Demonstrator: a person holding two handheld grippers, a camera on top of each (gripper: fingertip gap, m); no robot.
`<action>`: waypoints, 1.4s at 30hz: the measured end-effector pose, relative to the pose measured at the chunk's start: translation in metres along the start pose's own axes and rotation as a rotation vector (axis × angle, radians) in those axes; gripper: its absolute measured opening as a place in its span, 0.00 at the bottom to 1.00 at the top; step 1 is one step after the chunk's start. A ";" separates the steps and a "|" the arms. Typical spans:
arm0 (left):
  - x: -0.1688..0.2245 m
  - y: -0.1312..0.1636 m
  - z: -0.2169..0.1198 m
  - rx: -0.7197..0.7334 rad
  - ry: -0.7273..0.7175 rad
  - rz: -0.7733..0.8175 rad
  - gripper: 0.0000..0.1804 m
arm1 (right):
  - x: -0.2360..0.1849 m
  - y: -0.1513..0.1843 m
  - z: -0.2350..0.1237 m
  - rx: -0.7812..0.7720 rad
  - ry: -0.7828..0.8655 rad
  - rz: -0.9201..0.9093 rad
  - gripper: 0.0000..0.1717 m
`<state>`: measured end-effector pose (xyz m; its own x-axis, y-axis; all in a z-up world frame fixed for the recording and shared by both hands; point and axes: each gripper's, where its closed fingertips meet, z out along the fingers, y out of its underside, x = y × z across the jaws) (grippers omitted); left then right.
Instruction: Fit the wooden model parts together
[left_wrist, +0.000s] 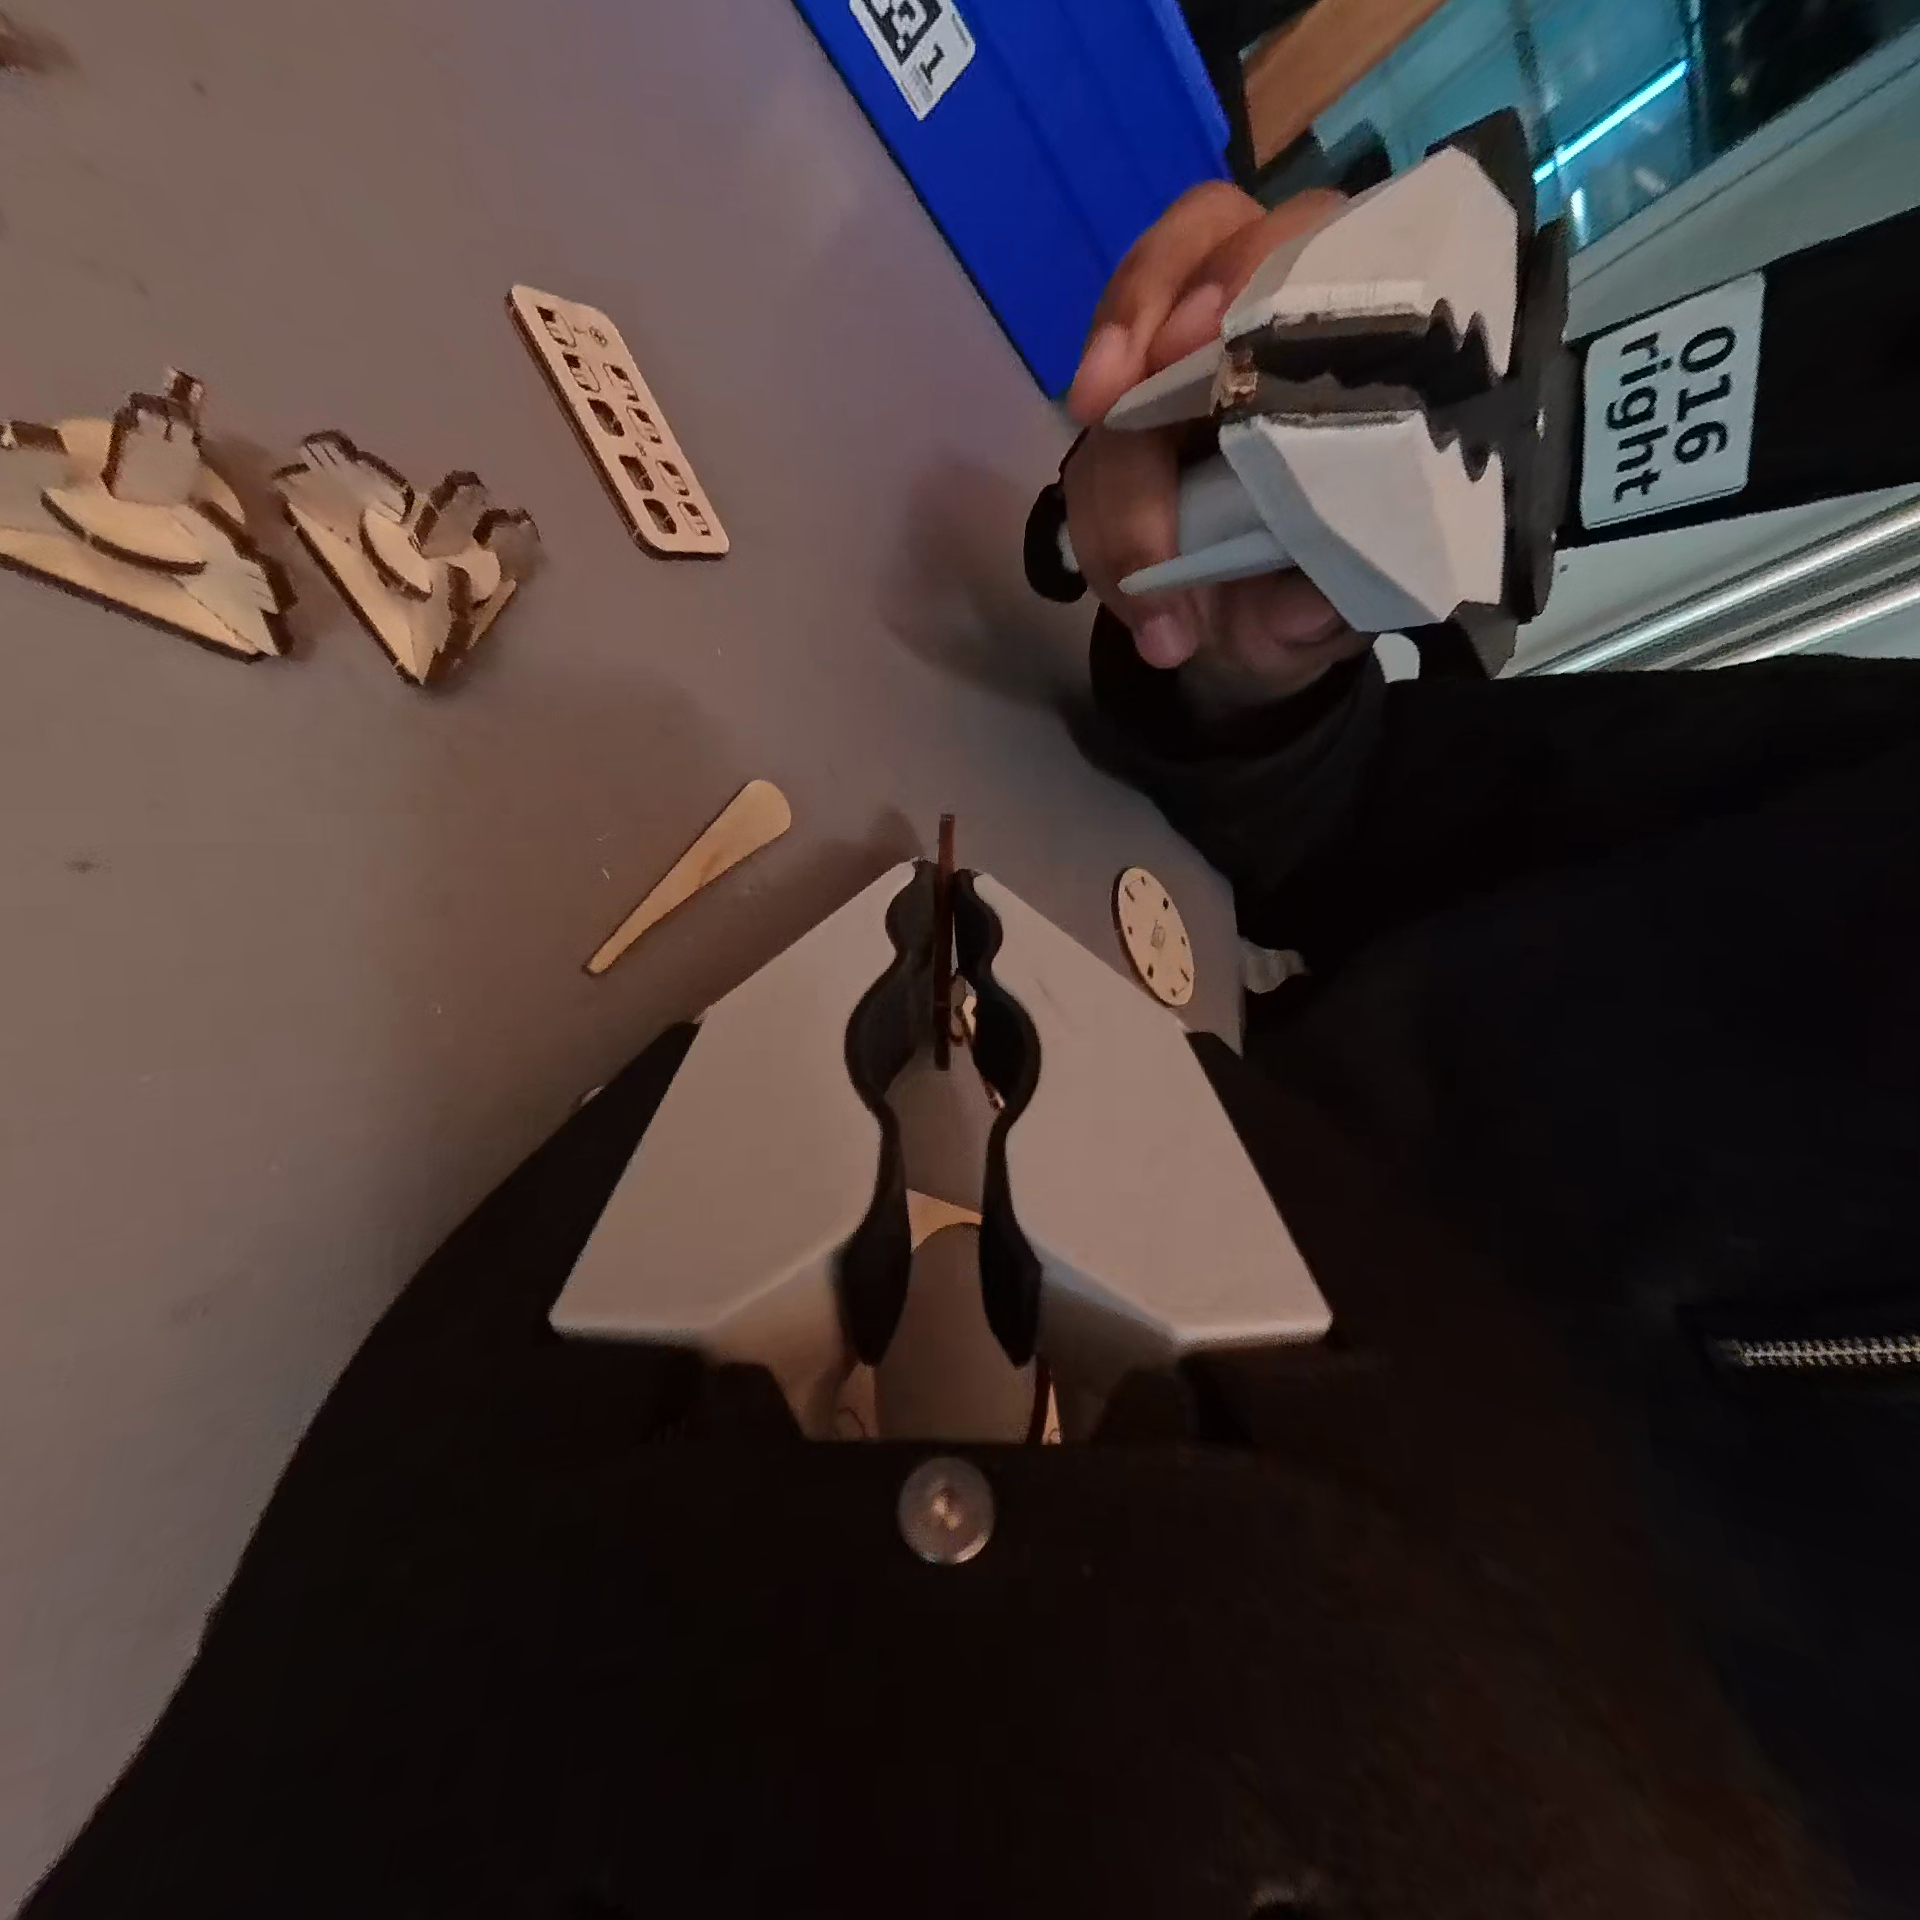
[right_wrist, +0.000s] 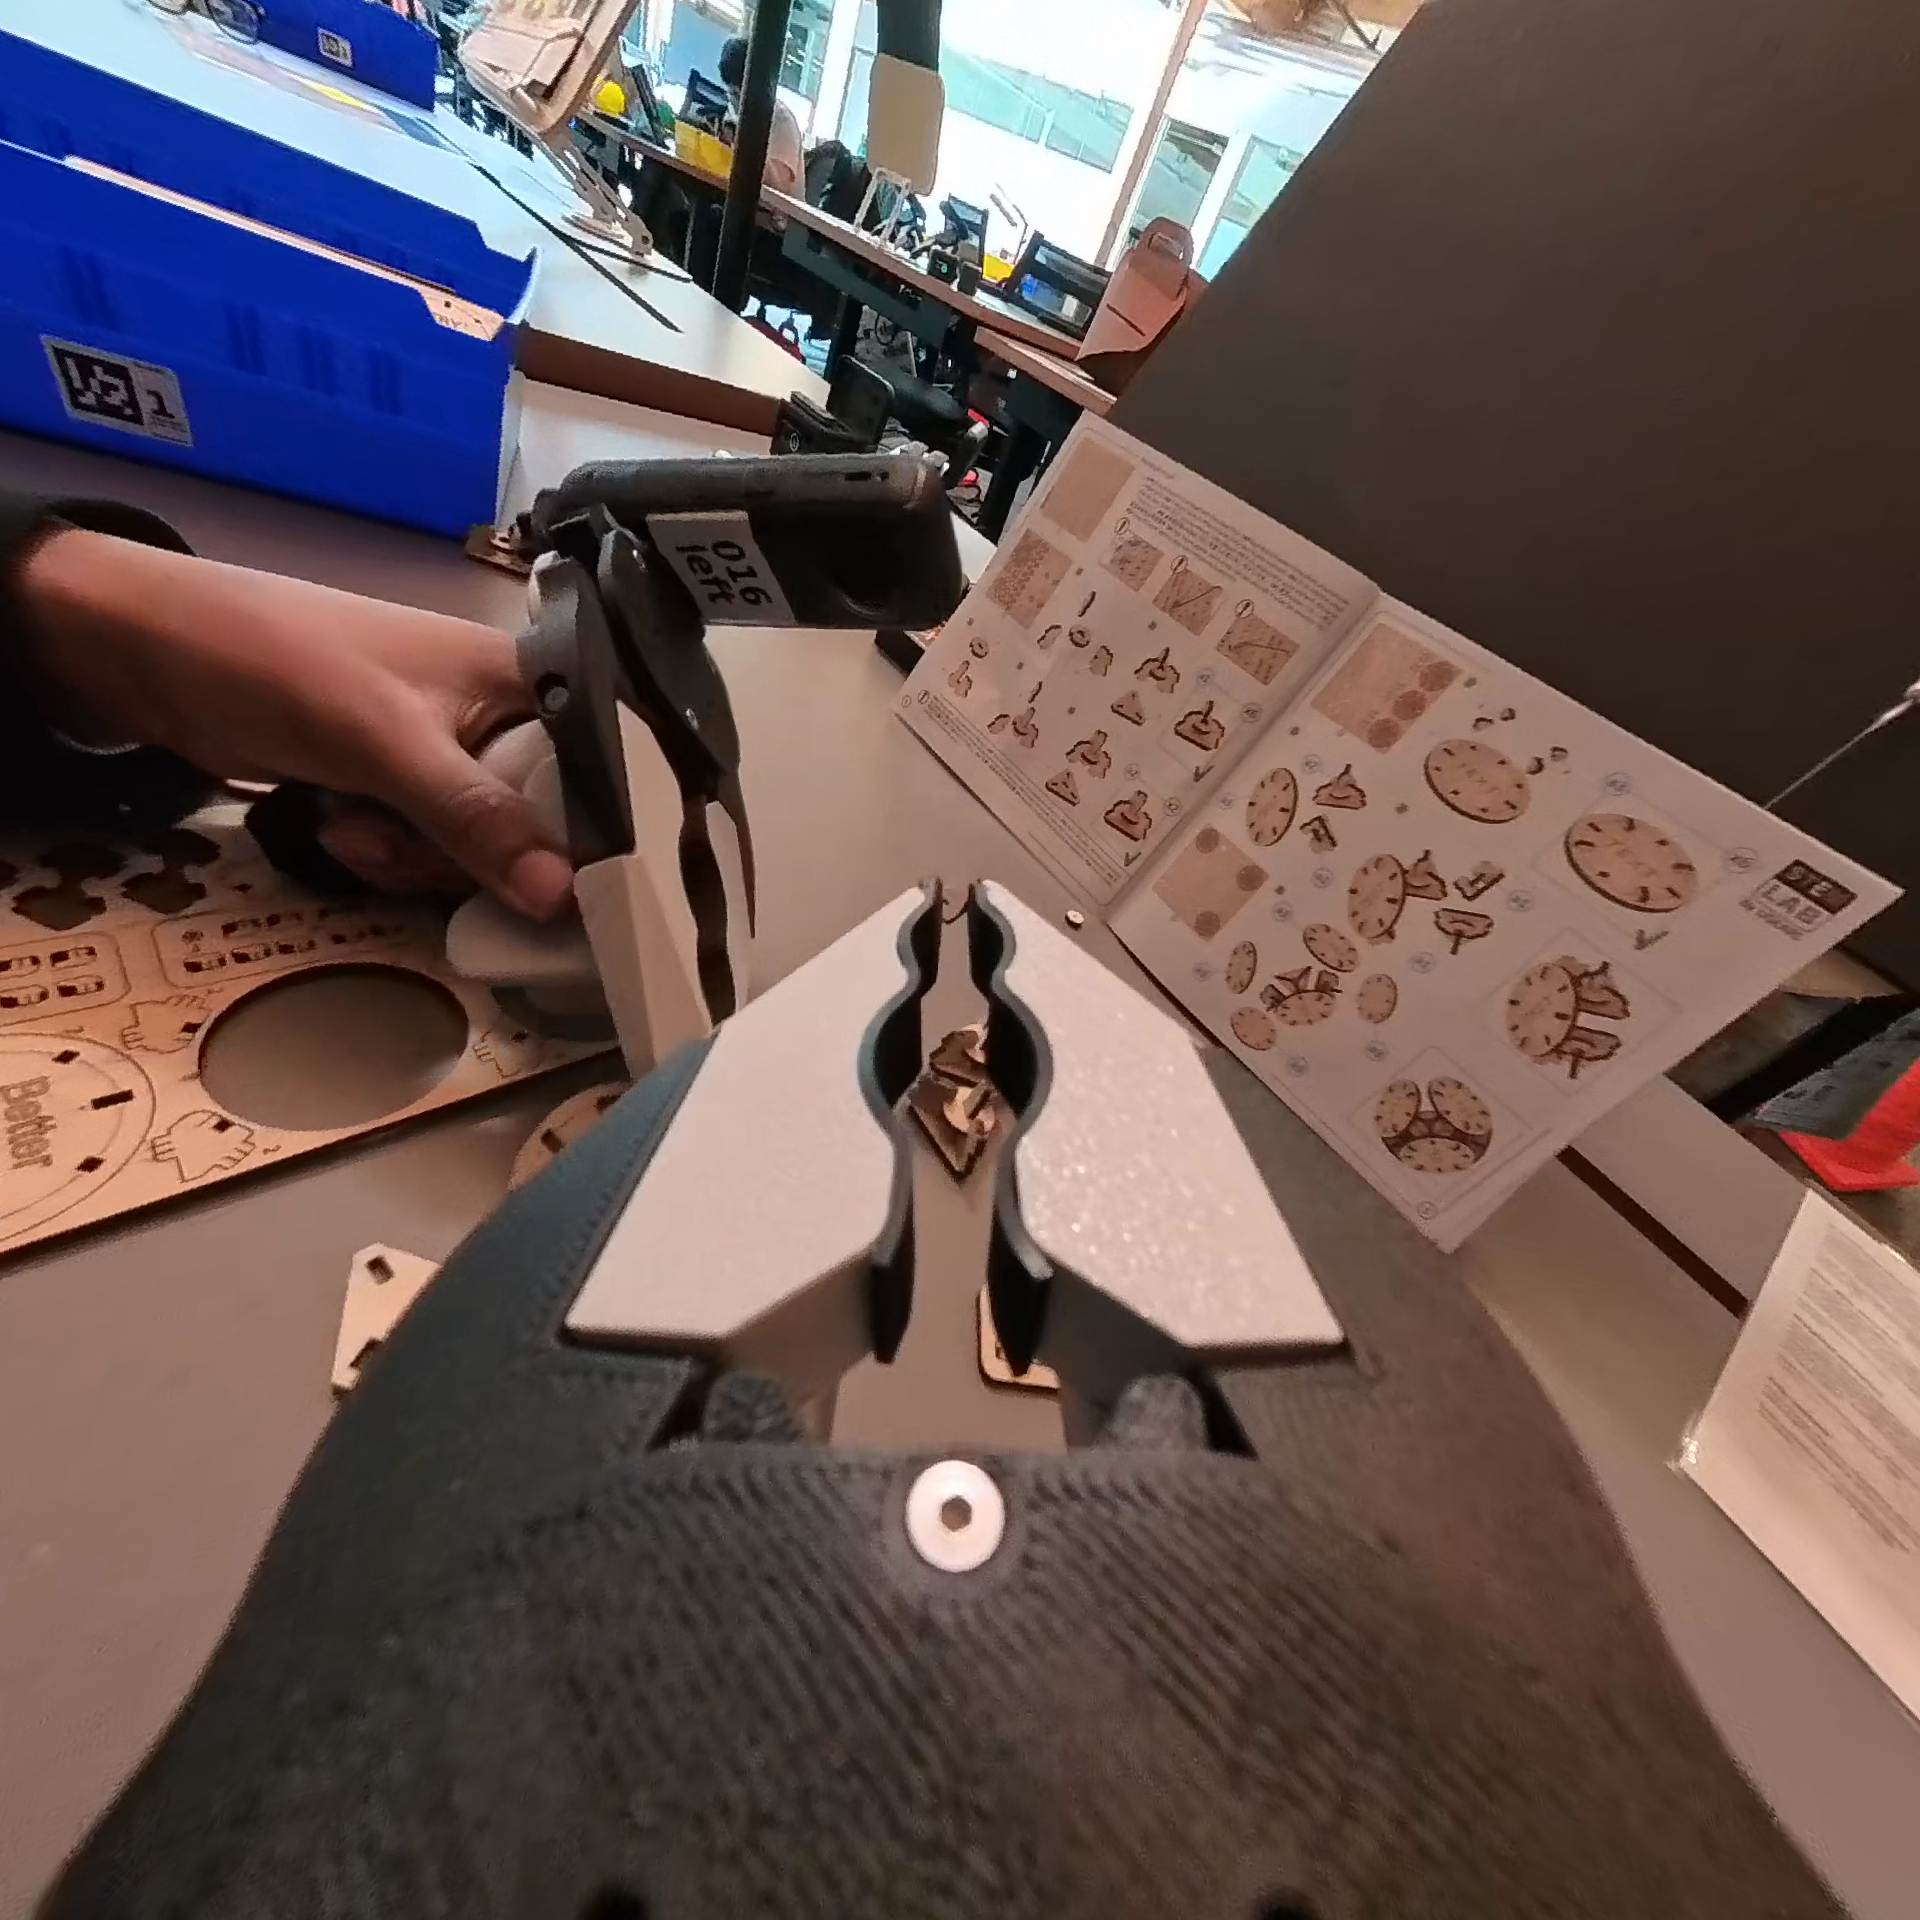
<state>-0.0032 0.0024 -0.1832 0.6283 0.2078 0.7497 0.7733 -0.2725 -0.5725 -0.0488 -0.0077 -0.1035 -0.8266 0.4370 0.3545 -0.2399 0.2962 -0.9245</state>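
**Both grippers clamped on thin wooden parts above the table**

The left gripper (left_wrist: 943, 883) has its 2 fingers narrowed onto a thin wooden piece (left_wrist: 944, 842). The piece is seen edge-on, pinched between the dark pads, with its end poking out past the tips. A tapered wooden stick (left_wrist: 691, 878) lies on the grey table (left_wrist: 312, 935) left of the fingers, and a round wooden disc (left_wrist: 1153, 935) lies just right of them. 2 small wooden models (left_wrist: 416, 551) and a slotted strip (left_wrist: 618, 421) sit farther ahead.

The right gripper (right_wrist: 951, 899) is nearly closed, nipping a small wooden bit (right_wrist: 948, 914) at its very tips. An open instruction booklet (right_wrist: 1351, 779) lies ahead to the right, and a cut-out wooden sheet (right_wrist: 208, 1039) to the left.

A hand (right_wrist: 364, 727) tips the left gripper steeply down toward the table.
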 end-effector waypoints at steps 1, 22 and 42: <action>0.000 0.001 0.001 -0.007 -0.012 0.011 0.01 | 0.000 0.000 0.000 -0.001 0.002 -0.006 0.01; 0.031 -0.049 -0.039 0.342 0.179 0.049 0.13 | -0.016 -0.007 -0.002 0.046 -0.062 -0.069 0.02; 0.052 -0.049 -0.041 0.360 0.404 -0.024 0.01 | -0.036 -0.013 -0.003 0.089 -0.076 -0.280 0.02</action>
<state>-0.0118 -0.0121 -0.1023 0.5823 -0.1867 0.7912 0.8118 0.0822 -0.5781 -0.0140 -0.0247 -0.1042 -0.7570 0.2828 0.5890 -0.5050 0.3189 -0.8021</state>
